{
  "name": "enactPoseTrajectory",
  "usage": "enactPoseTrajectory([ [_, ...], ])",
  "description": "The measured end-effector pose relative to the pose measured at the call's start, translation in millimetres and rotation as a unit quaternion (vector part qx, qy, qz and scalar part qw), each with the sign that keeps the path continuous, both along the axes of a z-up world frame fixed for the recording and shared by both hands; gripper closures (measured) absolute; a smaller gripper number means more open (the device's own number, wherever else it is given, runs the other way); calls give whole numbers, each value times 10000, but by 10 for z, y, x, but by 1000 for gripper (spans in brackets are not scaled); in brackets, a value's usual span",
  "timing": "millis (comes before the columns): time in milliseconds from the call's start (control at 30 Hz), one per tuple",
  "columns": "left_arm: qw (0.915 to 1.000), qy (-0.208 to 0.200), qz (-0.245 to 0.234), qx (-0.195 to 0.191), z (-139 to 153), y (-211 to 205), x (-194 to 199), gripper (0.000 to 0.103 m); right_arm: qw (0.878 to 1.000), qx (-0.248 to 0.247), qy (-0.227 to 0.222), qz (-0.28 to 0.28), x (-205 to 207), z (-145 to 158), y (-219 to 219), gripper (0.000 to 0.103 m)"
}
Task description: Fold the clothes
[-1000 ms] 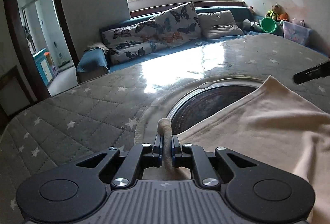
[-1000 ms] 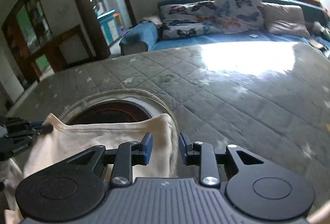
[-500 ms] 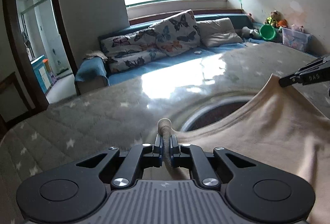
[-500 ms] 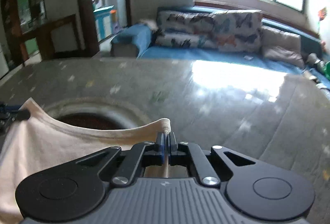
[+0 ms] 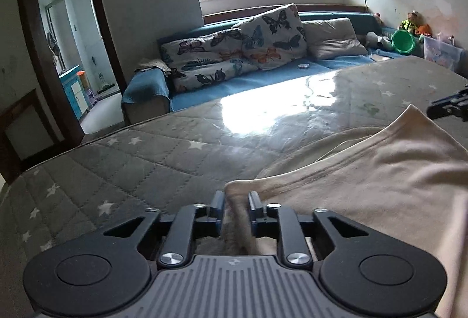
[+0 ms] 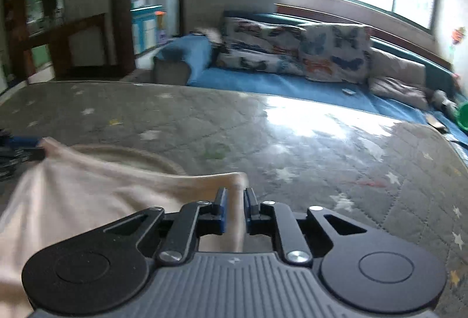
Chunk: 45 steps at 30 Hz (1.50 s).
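Observation:
A cream garment (image 5: 365, 195) lies folded over itself on the grey star-quilted mattress (image 5: 140, 160). My left gripper (image 5: 236, 198) has its jaws opening, with the garment's near left corner lying slack between the pads. My right gripper (image 6: 235, 195) is opening too, and the other corner (image 6: 234, 180) of the garment (image 6: 87, 195) rests loosely between its blue pads. Each gripper shows in the other's view: the right gripper (image 5: 447, 108) at the far right edge, the left gripper (image 6: 20, 148) at the far left edge. A curved rim of the lower layer (image 6: 137, 155) peeks out beyond the folded edge.
The mattress (image 6: 321, 142) stretches ahead, glossy with window glare. Beyond it stands a blue sofa (image 5: 263, 78) with butterfly cushions (image 5: 263, 37). A green bowl (image 5: 403, 41) and toys sit at the far right. A doorway (image 5: 67, 54) opens at the left.
Both grippers carried the pinched corners forward and down, so the fold now hides the dark round patch. Both pairs of jaws, shut on cloth half a second ago, have parted.

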<state>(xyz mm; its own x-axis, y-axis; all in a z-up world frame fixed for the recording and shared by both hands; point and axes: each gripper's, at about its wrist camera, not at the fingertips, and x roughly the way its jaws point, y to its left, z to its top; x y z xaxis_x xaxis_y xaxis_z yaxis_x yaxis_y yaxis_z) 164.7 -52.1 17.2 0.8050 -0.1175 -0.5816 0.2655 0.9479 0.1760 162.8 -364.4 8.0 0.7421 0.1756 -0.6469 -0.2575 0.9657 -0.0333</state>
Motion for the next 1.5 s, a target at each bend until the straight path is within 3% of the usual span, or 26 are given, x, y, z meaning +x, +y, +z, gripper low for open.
enactPoseTrajectory([
  [133, 9999, -43, 62, -142, 119, 194, -248, 76, 9976, 119, 163, 660, -405, 75, 200, 78],
  [267, 9999, -65, -13, -78, 206, 329, -598, 76, 9907, 133, 349, 1311, -925, 52, 439, 78],
  [533, 9950, -224, -977, -1, 367, 255, -1508, 76, 9814, 317, 445, 1839, -1863, 211, 487, 78],
  [667, 9830, -376, -1796, 42, 394, 23, -1977, 76, 9797, 171, 477, 1940, -2178, 223, 480, 78],
  [833, 9623, -531, -2623, 491, 239, -327, -2430, 73, 9797, -19, 522, 1936, -2414, 122, 493, 78],
  [1067, 9627, -490, -2559, 726, 80, -362, -2505, 73, 9814, -317, 404, 1849, -2562, 8, 538, 80],
  [1267, 9677, -394, -2370, 770, 26, -259, -2450, 70, 9828, -425, 262, 1779, -2620, 7, 520, 99],
  [1400, 9692, -389, -2302, 789, -37, -228, -2413, 69, 9845, -393, 138, 1703, -2656, 117, 438, 101],
  [1500, 9700, -395, -2284, 730, -63, -219, -2411, 76, 9851, -391, 138, 1671, -2678, 138, 387, 101],
])
